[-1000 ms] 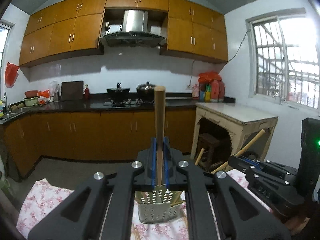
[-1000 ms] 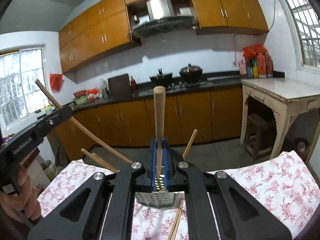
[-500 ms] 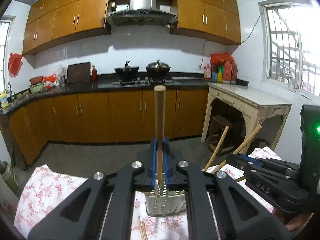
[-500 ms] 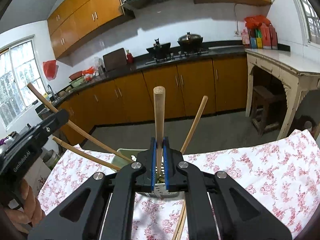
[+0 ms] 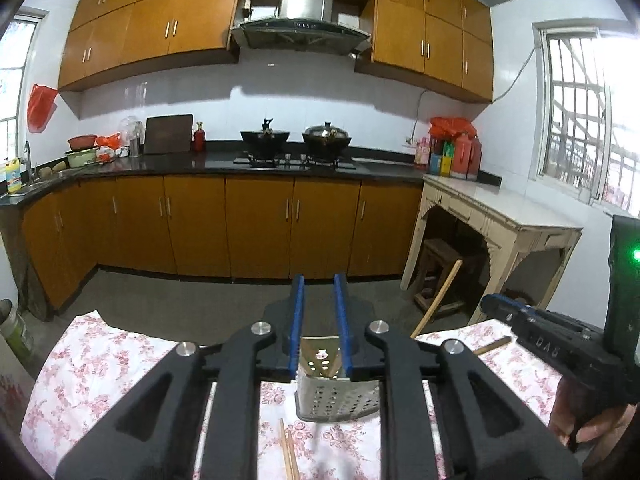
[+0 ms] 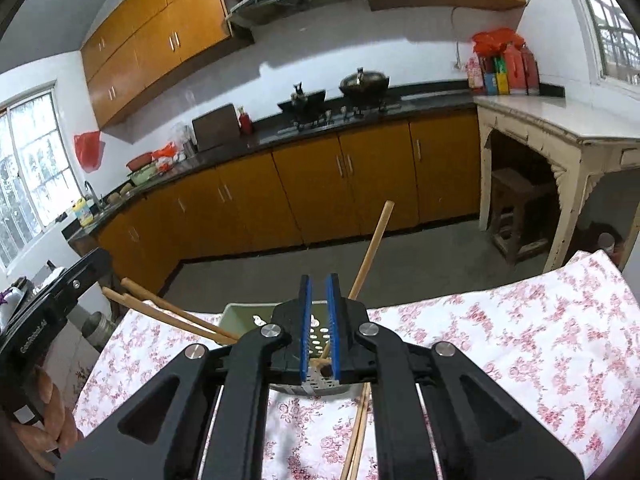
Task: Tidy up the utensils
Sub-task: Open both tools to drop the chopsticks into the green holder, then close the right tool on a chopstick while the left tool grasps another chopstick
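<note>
Perforated holder [image 5: 336,396] half hidden behind the left hand-held gripper [image 5: 319,320]

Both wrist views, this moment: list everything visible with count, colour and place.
perforated utensil holder: one, grey-green, on the cloth ahead of both grippers
leaning wooden chopsticks: three, tan, sticking out of the holder
loose wooden chopsticks: two, tan, flat on the cloth in front of the holder
floral tablecloth: one, white with pink, over the table
woks: two, black, on the stove at the back
left gripper: one, black with blue pads, jaws opening, nothing between
right gripper: one, black with blue pads, slightly apart, nothing between
left hand, right hand: one on each gripper handle
</note>
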The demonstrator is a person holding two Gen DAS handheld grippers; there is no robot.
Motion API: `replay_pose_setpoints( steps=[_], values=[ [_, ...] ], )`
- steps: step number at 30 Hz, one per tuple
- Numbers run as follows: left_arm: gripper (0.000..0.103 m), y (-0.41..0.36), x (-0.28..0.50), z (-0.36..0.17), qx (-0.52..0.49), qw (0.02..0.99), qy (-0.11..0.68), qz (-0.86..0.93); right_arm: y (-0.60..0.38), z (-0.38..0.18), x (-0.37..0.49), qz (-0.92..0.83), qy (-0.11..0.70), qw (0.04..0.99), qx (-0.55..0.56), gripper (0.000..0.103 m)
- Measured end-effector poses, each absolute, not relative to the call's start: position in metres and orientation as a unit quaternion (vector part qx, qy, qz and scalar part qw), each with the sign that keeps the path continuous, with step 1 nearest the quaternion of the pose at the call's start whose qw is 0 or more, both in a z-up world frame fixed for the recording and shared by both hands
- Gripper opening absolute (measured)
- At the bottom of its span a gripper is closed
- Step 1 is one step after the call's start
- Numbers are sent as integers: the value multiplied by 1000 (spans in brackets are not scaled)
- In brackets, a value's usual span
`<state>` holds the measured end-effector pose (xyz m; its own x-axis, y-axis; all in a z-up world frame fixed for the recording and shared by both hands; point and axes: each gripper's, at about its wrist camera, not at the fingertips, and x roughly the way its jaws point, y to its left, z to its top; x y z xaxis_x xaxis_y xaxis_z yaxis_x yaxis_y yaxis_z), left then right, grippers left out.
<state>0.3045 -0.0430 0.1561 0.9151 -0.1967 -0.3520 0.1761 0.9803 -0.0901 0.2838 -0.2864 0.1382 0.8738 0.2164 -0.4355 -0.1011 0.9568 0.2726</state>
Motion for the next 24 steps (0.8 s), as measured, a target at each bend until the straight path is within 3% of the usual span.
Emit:
replay_pose_setpoints(
  steps=[5,10,18,24],
  values=[
    [25,-17,258,161,-35,982,160,-90,-300,152,237,78,194,972,107,9],
    [30,15,218,126,-31,980,183,-69,-312,117,190,56,212,972,90,9],
    [32,45,205,17,-36,954,295,-35,-294,-21,202,42,377,918,111,9],
    [32,53,195,-32,-58,938,340,-38,-270,-78,215,75,434,885,148,9]
  ],
)
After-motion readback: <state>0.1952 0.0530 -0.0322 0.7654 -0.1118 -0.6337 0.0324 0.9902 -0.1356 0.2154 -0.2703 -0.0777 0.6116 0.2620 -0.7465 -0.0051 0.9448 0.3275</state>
